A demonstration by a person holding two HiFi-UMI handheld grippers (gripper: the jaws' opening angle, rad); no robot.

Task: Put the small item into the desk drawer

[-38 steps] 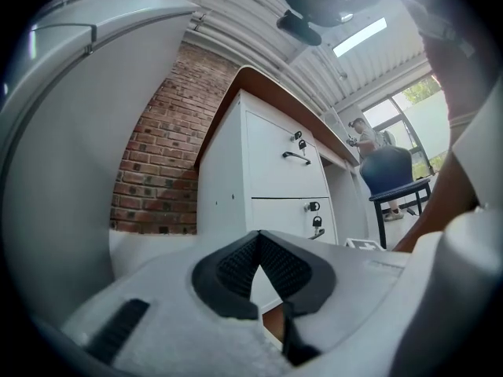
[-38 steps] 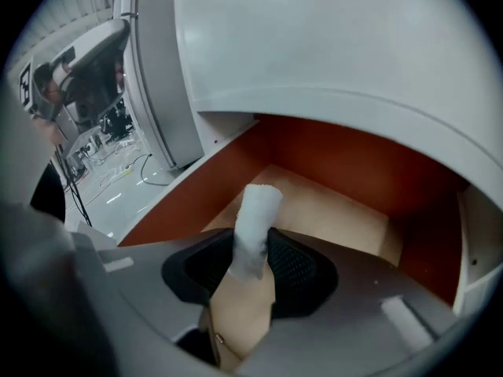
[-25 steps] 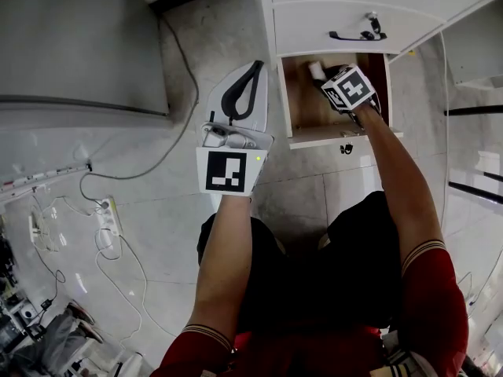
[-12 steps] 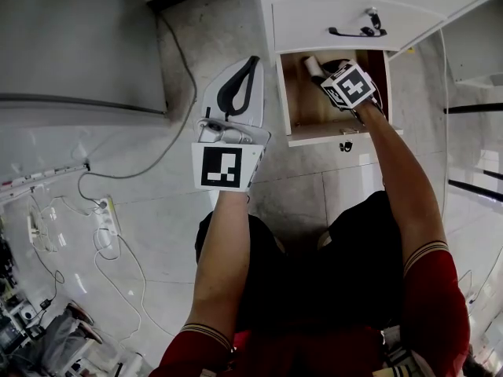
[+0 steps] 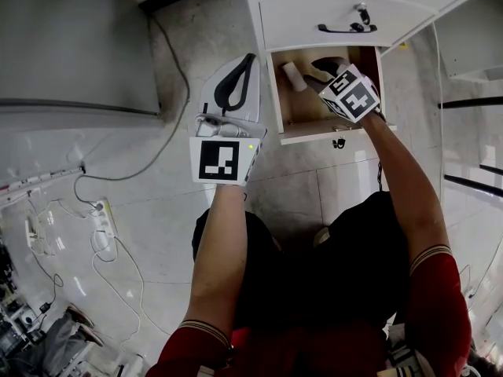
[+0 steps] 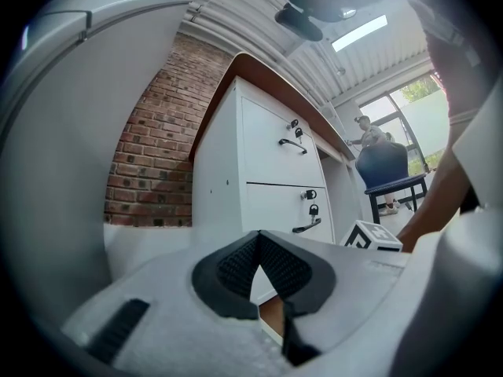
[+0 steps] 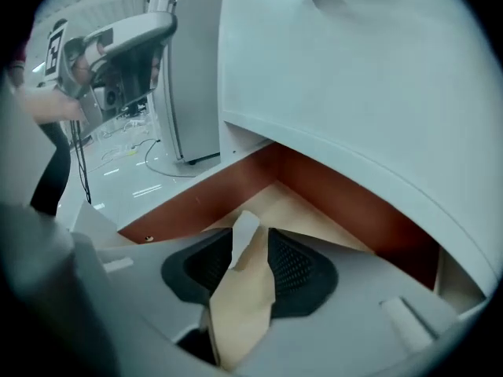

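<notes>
Leaving the small item (image 5: 293, 75) lying loose at the far left of the open drawer (image 5: 302, 104); hovering the right tool (image 5: 318, 69) just beside it, having just been narrowing its parted, empty jaws; holding the left tool (image 5: 251, 60) shut on nothing. Likely nearing the end, bar shutting the drawer.

The open drawer (image 5: 292, 110) carries a small white item (image 5: 293, 75) on its wooden bottom, near the back left; loose cables (image 5: 118, 177) and a power strip (image 5: 106, 217) lie on the tiled floor (image 5: 299, 195)
</notes>
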